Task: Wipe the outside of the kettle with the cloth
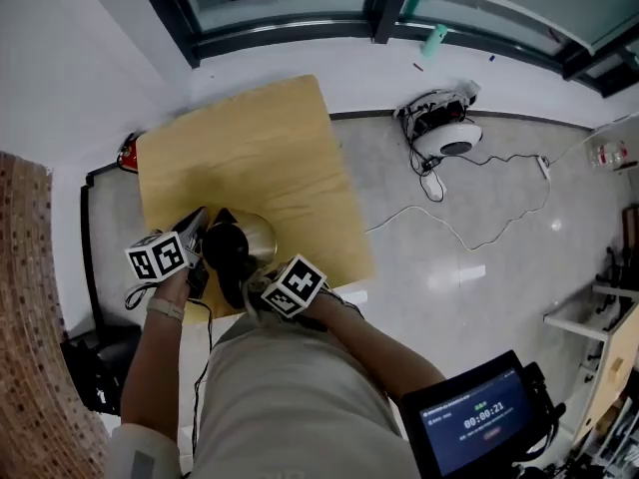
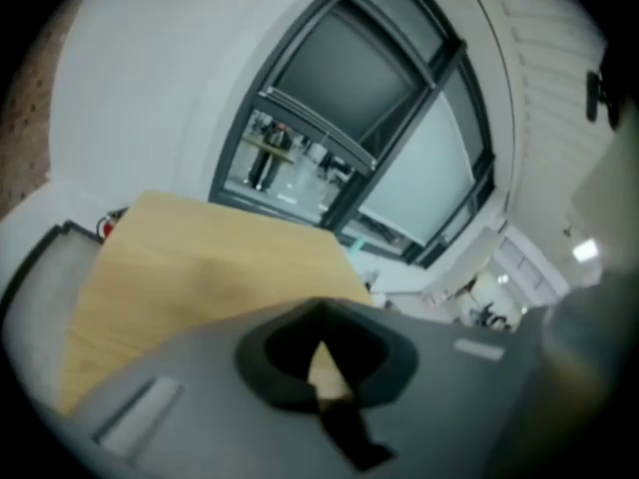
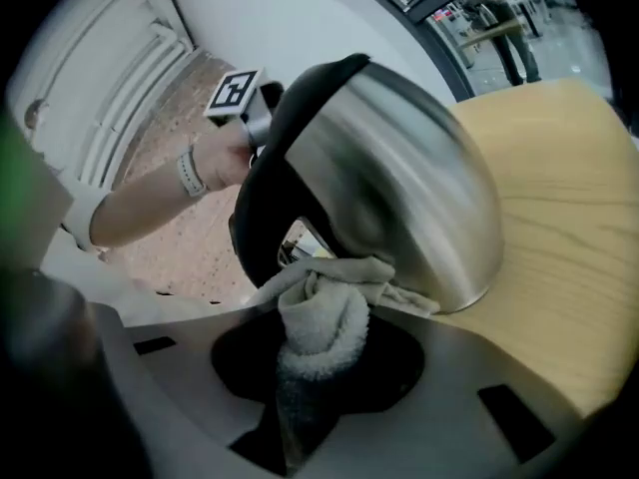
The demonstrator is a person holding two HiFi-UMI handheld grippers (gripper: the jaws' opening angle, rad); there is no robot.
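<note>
Jaws of the left gripper look pressed together, and a dark strip at their seam is too blurred to name. The right gripper pinches a bunched pale cloth, whose lower end is lost in shadow. The cloth touches the steel kettle low beside its black handle. The kettle stands near the wooden table's near edge, its shiny side blurred.

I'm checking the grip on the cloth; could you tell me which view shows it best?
The right gripper view: the cloth sits bunched between the jaws of the right gripper, touching the kettle low on its side. In the head view it is too small to make out; the left gripper view shows none of it.
</note>
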